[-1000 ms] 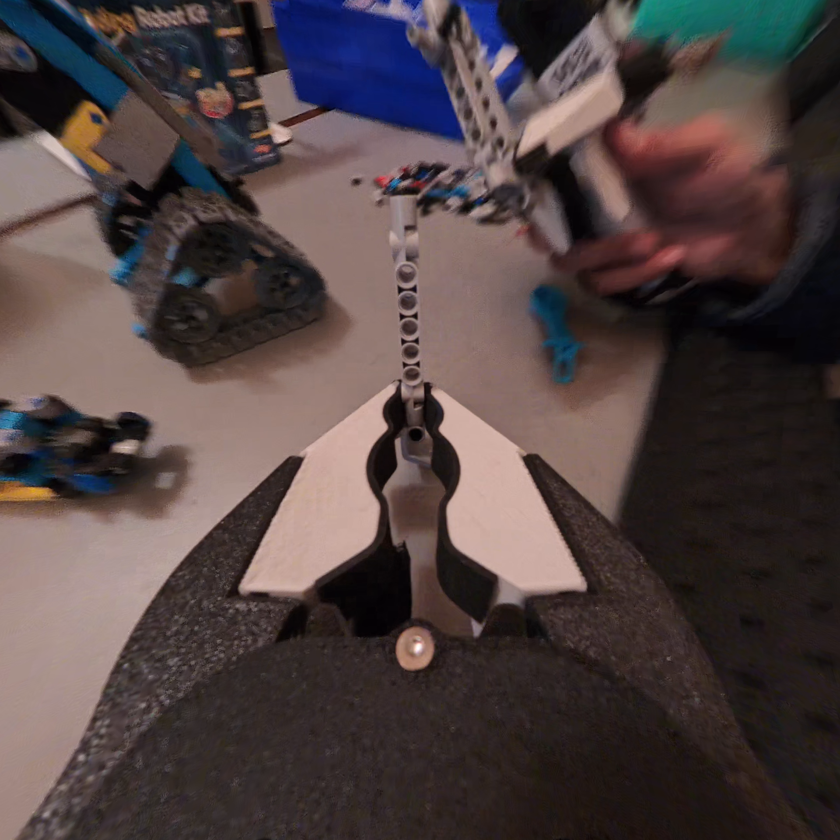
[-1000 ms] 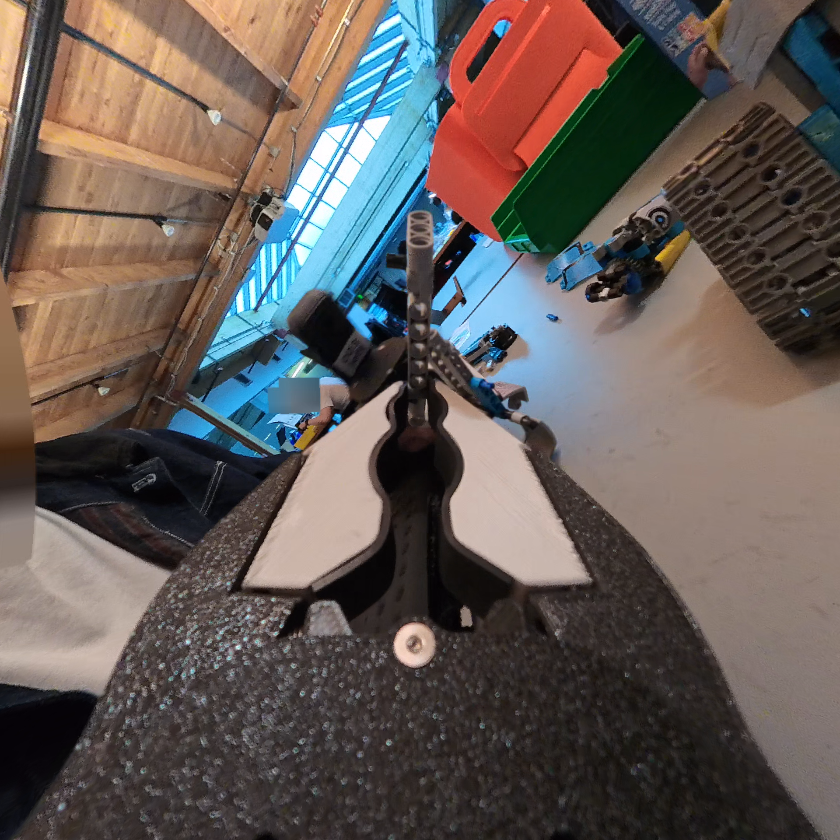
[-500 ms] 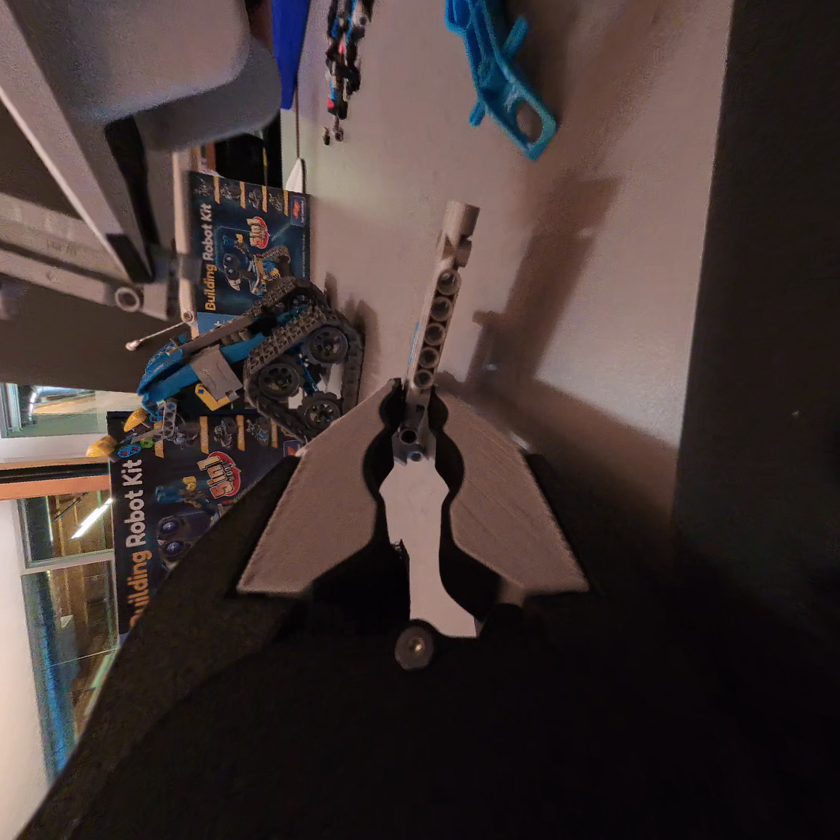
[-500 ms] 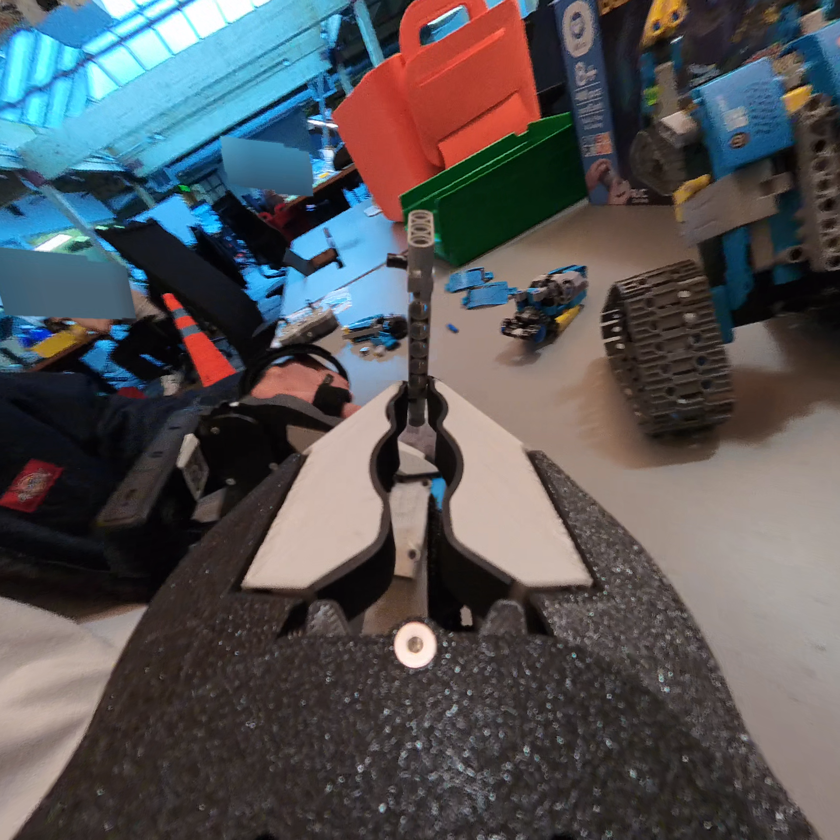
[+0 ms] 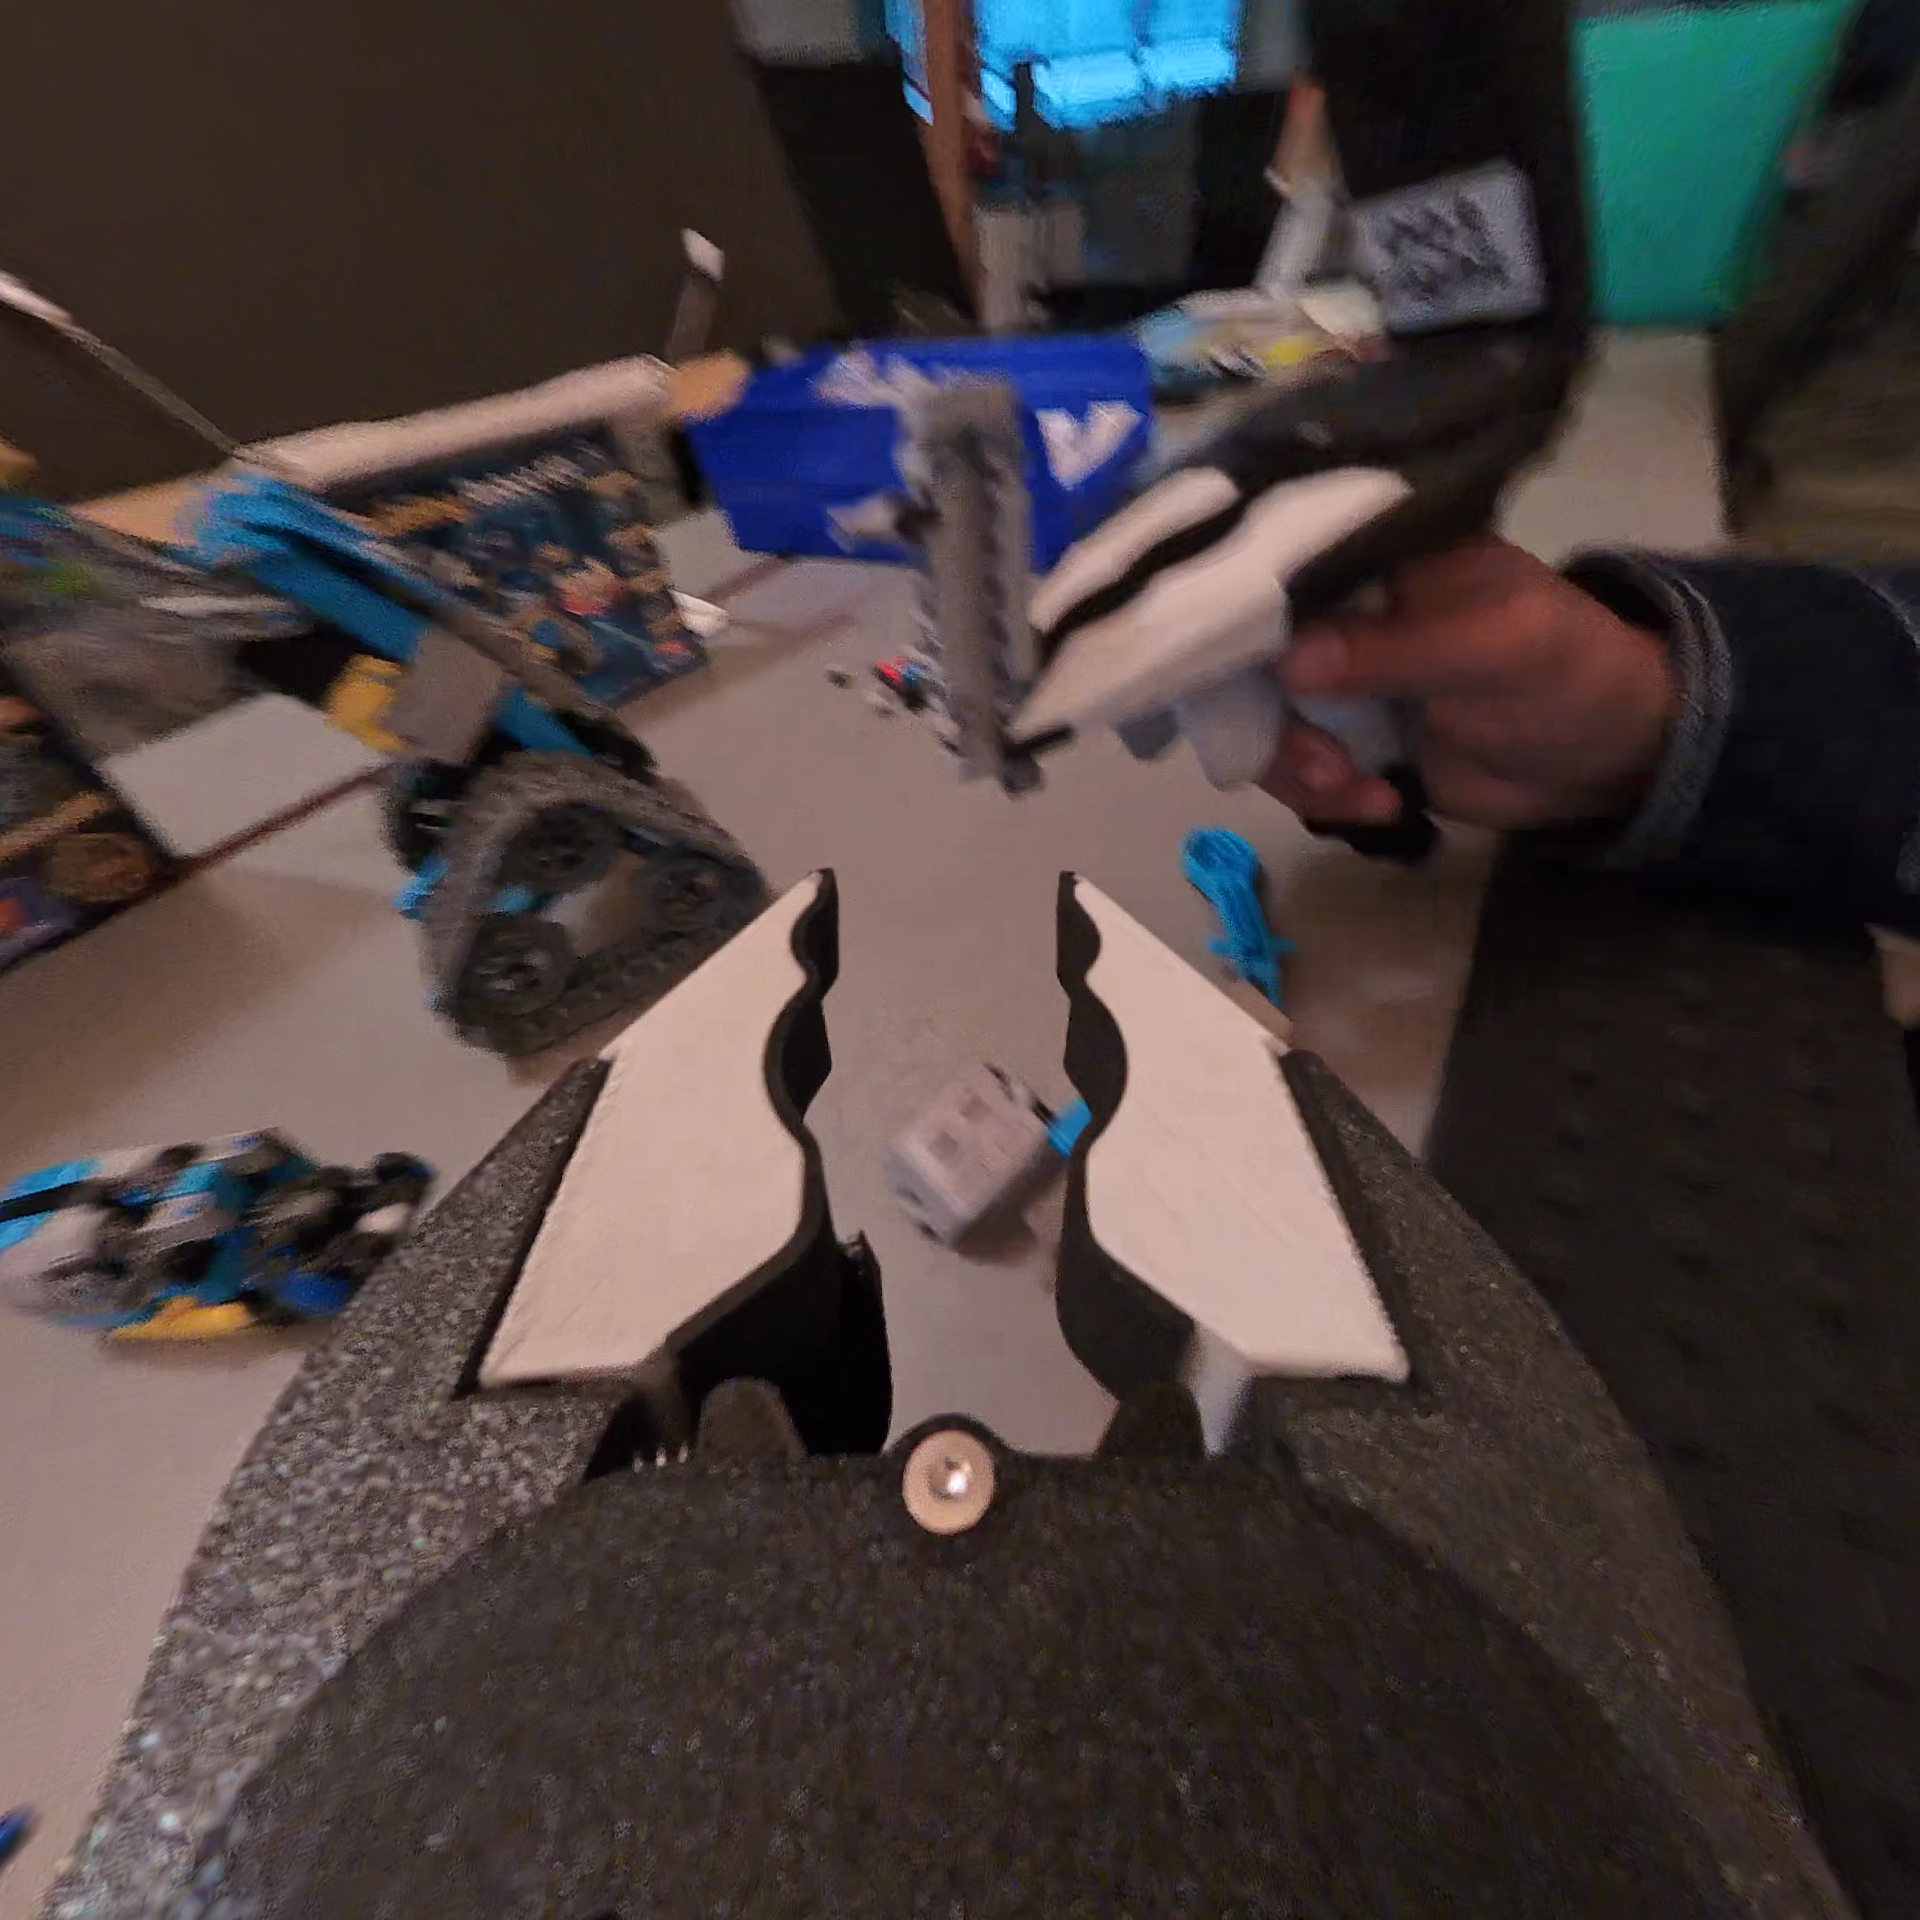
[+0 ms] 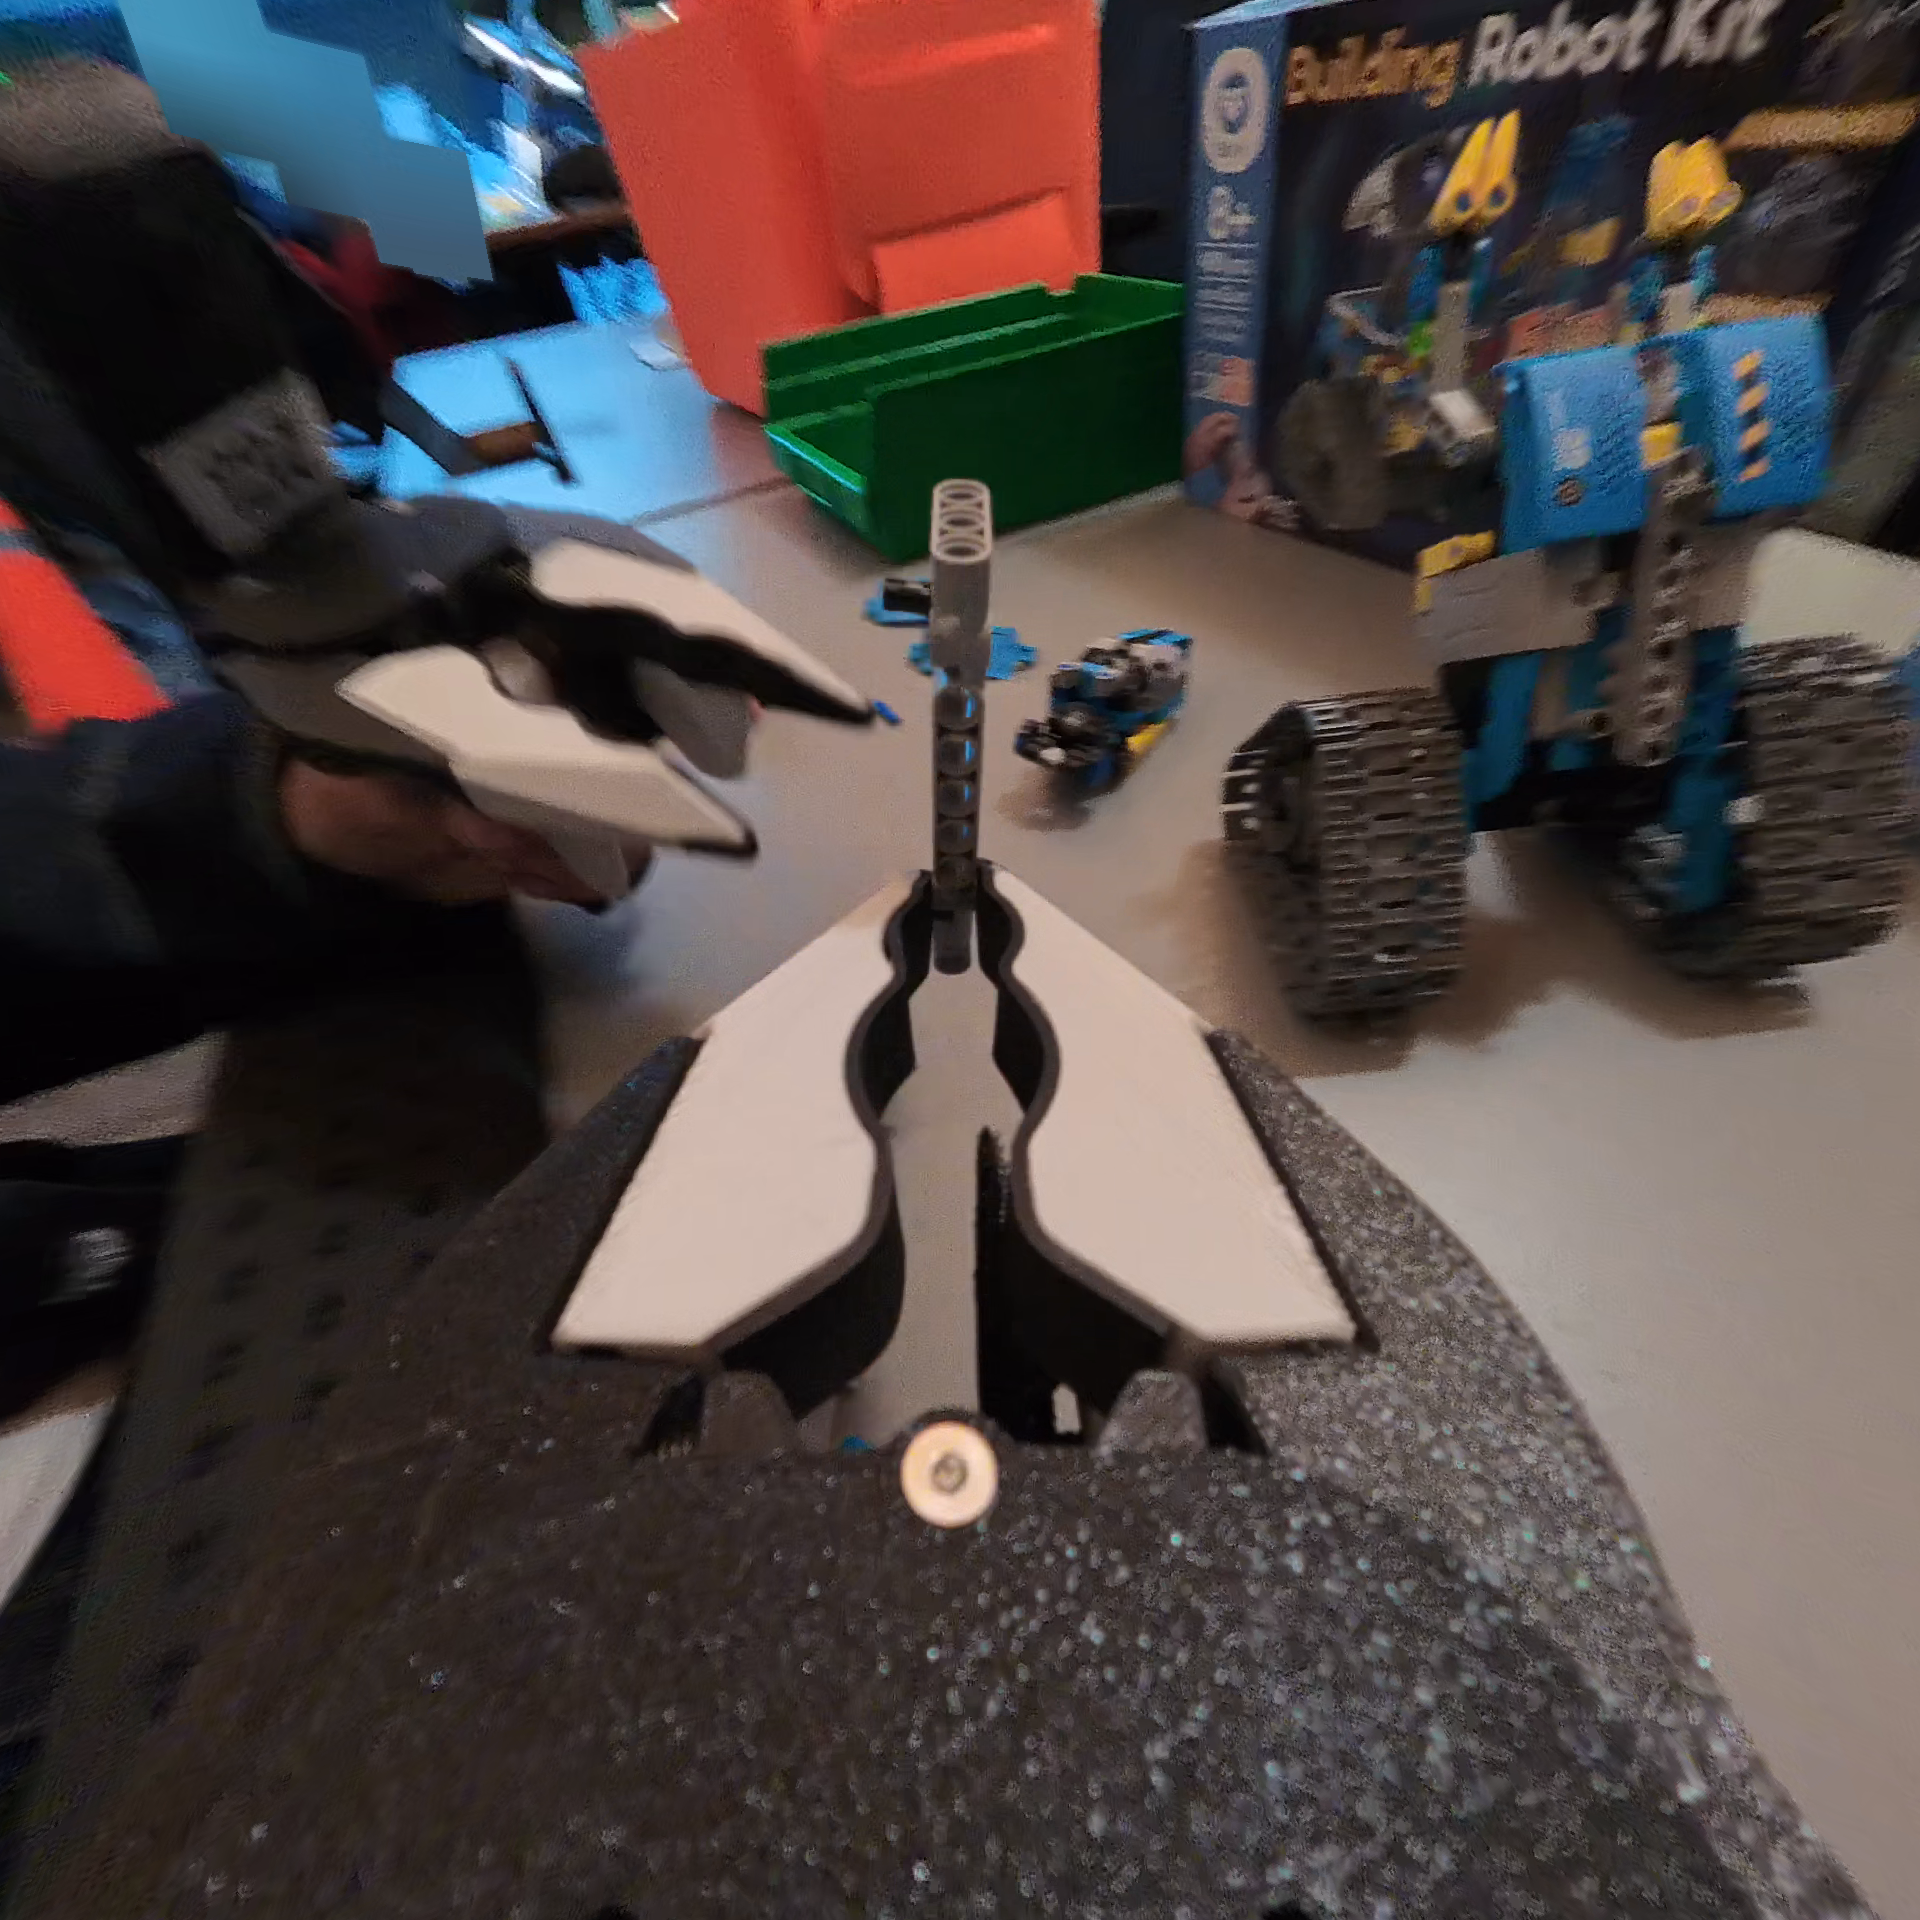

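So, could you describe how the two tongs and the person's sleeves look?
Both tongs, left and right, look alike: a black speckled body, two pale grey wedge-shaped fingers with wavy black inner edges, and one silver screw at the base. The left tongs carry a black-and-white patterned square. The sleeves are dark blue denim.

Right wrist view:
- Tracked robot model (image 6: 1662, 727), blue and grey, 2 o'clock, standing on the grey table (image 6: 1558, 1195).
- Printed kit box (image 6: 1455, 260), behind the model, 1 o'clock.
- Green bin (image 6: 987, 405), 12 o'clock.
- Orange case (image 6: 862, 177), behind the bin, 11 o'clock.
- Small blue-yellow model (image 6: 1107, 707), 12 o'clock.

Left wrist view:
- Grey block (image 5: 971, 1153) with blue pin, centre.
- Light-blue part (image 5: 1236, 914), 2 o'clock.
- Blue bin (image 5: 831, 468), 12 o'clock.
- Dark mat (image 5: 1662, 1247), 3 o'clock.
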Action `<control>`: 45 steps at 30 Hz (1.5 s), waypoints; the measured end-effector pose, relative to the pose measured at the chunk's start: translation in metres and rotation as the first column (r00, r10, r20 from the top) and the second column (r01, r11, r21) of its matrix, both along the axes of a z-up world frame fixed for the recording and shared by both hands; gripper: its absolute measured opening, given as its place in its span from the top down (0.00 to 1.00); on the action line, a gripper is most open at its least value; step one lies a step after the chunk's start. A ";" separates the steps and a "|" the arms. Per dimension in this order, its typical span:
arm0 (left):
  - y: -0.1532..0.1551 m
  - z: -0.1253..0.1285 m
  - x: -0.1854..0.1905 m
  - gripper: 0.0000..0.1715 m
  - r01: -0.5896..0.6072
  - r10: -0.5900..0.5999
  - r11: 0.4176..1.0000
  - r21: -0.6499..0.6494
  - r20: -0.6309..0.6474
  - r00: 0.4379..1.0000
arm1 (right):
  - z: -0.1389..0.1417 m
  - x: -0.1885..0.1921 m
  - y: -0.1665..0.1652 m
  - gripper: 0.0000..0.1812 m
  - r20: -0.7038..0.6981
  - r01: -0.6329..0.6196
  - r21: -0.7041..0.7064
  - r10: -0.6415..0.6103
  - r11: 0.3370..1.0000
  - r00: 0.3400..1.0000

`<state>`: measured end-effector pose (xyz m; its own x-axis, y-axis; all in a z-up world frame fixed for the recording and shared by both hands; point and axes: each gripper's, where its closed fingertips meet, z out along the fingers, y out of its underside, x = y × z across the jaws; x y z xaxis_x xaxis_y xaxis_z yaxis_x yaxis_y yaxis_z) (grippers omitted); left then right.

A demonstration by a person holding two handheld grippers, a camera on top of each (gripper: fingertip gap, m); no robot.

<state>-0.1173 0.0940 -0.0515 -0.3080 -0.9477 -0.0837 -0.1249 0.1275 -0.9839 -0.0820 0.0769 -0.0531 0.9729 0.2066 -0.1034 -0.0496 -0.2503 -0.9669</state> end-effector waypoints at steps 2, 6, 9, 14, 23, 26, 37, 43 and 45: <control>0.017 0.017 0.000 0.79 -0.143 0.141 0.990 0.016 0.092 0.986 | 0.000 0.005 0.004 0.97 0.085 0.104 0.001 -0.104 0.995 0.991; 0.010 0.036 -0.002 0.84 -0.241 0.241 0.970 -0.022 0.193 0.951 | -0.002 0.002 0.012 0.97 0.252 0.226 -0.002 -0.218 0.974 0.943; 0.008 0.037 0.001 0.86 -0.268 0.269 0.963 -0.032 0.199 0.942 | -0.007 -0.014 0.019 0.97 0.270 0.214 -0.021 -0.201 0.977 0.942; 0.015 0.035 0.001 0.92 -0.274 0.284 0.958 -0.079 0.175 0.943 | -0.010 -0.022 0.022 0.97 0.300 0.202 -0.029 -0.184 0.979 0.936; 0.014 0.031 0.002 0.98 -0.275 0.275 0.961 -0.025 0.173 0.946 | -0.011 -0.026 0.023 0.96 0.319 0.185 -0.025 -0.168 0.982 0.933; 0.013 0.027 0.003 0.99 -0.286 0.277 0.958 0.036 0.166 0.947 | -0.006 -0.032 0.024 0.86 0.236 0.135 0.008 -0.133 0.991 0.963; -0.001 0.015 0.008 0.99 -0.281 0.251 0.930 0.238 0.151 0.956 | 0.012 -0.025 0.017 0.97 0.265 0.154 0.082 -0.171 0.985 0.949; 0.003 0.016 0.008 1.00 -0.316 0.286 0.916 0.248 0.152 0.946 | 0.012 -0.024 0.021 0.97 0.221 0.228 0.063 -0.236 0.972 0.946; 0.005 0.017 0.008 0.99 -0.327 0.296 0.912 0.249 0.152 0.943 | 0.011 -0.023 0.023 0.97 0.195 0.235 0.061 -0.243 0.970 0.950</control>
